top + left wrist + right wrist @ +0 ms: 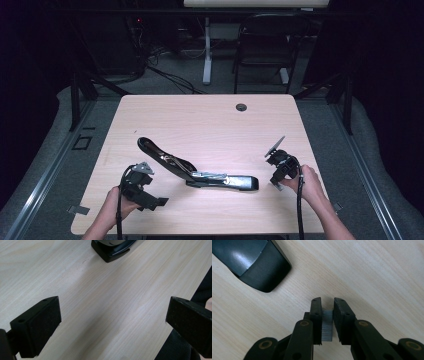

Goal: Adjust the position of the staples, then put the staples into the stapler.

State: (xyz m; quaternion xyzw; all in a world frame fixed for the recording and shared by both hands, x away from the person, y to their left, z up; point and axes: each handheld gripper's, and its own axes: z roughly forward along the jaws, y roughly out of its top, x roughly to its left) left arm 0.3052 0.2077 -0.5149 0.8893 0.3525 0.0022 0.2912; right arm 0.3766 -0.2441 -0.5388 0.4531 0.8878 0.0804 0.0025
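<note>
Your right gripper [327,305] pinches a small grey strip of staples [327,325] — beside the open black stapler [197,172] (left gripper [110,322] spread wide).

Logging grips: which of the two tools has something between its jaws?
The right tool, pinching a grey staple strip; the left tool stands wide open, empty.

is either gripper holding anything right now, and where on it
The right gripper pinches a small grey strip of staples by its two long flat sides. The left gripper is open over bare table, holding nothing.
</note>
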